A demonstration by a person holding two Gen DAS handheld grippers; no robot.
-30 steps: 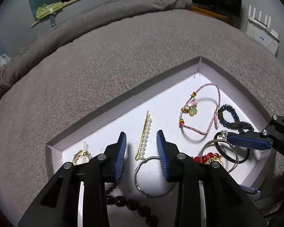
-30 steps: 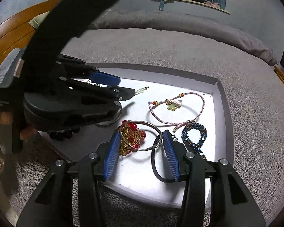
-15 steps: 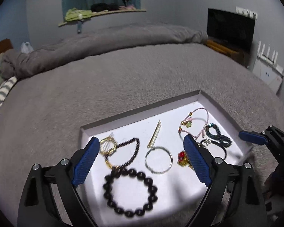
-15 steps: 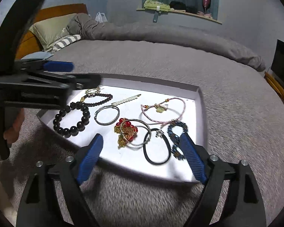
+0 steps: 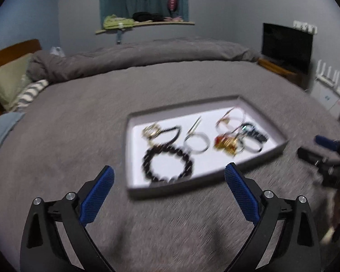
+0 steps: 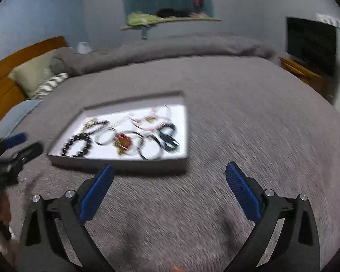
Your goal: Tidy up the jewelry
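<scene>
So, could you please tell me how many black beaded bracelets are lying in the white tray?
2: the large-beaded black bracelet at the tray's near left, and the small-beaded black bracelet just behind it. Blur may hide others.

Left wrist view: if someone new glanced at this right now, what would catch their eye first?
Most likely the white tray on the grey bedspread, bright against it, with jewelry spread inside: a black bead bracelet nearest the camera and a red and gold piece to its right. Next, the left gripper in the foreground, jaws wide and empty, having just been opening. The right gripper is at the right edge.
</scene>
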